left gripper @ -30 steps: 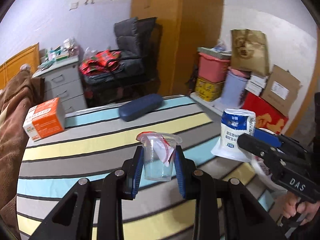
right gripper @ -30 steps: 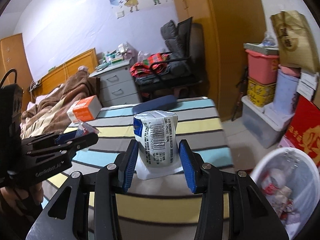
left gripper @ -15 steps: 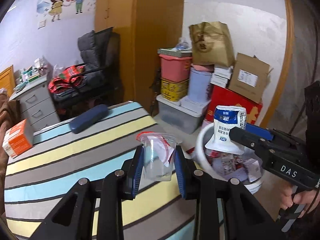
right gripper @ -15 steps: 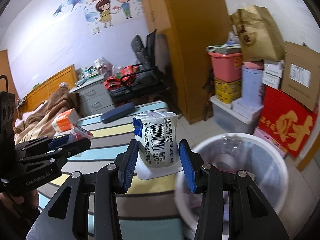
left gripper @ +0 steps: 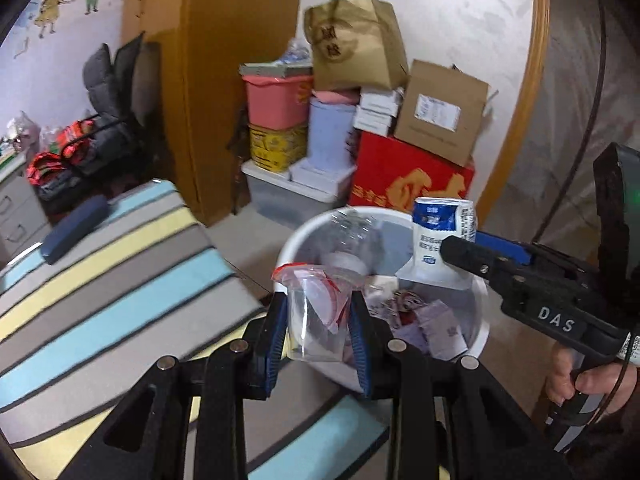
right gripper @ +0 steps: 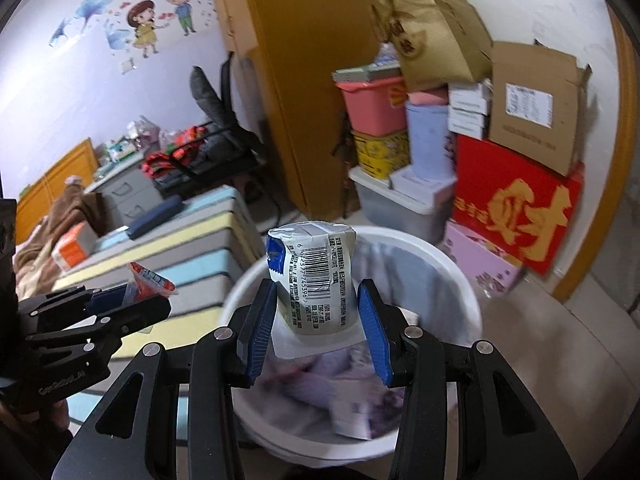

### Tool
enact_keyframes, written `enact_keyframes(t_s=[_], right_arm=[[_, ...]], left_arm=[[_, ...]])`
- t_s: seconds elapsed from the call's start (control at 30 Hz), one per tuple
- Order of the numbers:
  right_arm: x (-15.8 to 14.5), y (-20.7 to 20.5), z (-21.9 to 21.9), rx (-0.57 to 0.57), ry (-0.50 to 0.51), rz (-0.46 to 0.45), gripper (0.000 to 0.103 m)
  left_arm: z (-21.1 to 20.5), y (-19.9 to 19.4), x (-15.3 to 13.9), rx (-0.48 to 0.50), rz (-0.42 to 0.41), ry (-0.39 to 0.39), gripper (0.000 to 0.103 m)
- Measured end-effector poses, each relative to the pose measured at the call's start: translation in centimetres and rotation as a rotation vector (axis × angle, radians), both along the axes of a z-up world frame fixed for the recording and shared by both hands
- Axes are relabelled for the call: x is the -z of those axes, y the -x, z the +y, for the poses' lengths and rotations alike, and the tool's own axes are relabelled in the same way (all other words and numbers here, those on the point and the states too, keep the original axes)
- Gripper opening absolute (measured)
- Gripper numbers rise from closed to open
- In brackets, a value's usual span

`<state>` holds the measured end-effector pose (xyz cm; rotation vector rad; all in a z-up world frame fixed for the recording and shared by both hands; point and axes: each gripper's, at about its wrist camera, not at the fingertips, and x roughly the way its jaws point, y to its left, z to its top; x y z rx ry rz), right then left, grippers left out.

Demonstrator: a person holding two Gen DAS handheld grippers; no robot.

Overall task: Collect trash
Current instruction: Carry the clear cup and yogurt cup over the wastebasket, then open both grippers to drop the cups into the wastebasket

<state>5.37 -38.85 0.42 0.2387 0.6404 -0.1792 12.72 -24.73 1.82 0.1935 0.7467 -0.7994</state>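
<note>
Left gripper (left gripper: 318, 330) clamps a clear plastic cup (left gripper: 316, 320), right gripper (right gripper: 316, 320) clamps a milk pouch (right gripper: 312, 276), both above the white bin (right gripper: 460, 280); best released only once centred over its opening.

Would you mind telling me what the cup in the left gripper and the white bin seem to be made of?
Cup: thin clear plastic, glossy; the bin shows through its wall, and a peeled red-and-white film lid hangs at its rim. White bin: likely moulded plastic, with a smooth, even white rim; a thin translucent liner seems to drape inside it.
</note>
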Motion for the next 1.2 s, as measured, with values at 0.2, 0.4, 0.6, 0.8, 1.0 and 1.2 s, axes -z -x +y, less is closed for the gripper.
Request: enact_keyframes(t_s=[0.2,0.4,0.6,0.8,1.0,1.2], right_arm=[[1.1,0.5,-1.6,0.025,-0.004,0.037,0.044],[1.4,0.8,-3.1,0.056,-0.015,0.054,0.044],[2.0,0.2,-3.9,0.047,-0.032,0.078,0.044],[2.3,0.0,-4.1,0.05,-0.027,0.096,0.056],[1.9,0.5,-4.1,0.062,-0.023,0.075,0.066],[1.3,1.2,-3.4,0.067,-0.02,0.051,0.066]], left_arm=[[-2.7,0.4,1.6,0.032,0.036,-0.027,0.032],[-4.2,1.1,2.1,0.047,0.023,-0.054,0.032],[-4.9,1.3,2.4,0.051,0.038,-0.051,0.042],[-4.9,1.2,2.4,0.028,0.038,-0.053,0.064],[-4.4,1.4,2.2,0.009,0.031,-0.052,0.068],[-3.4,2.0,1.6,-0.012,0.016,-0.041,0.069]])
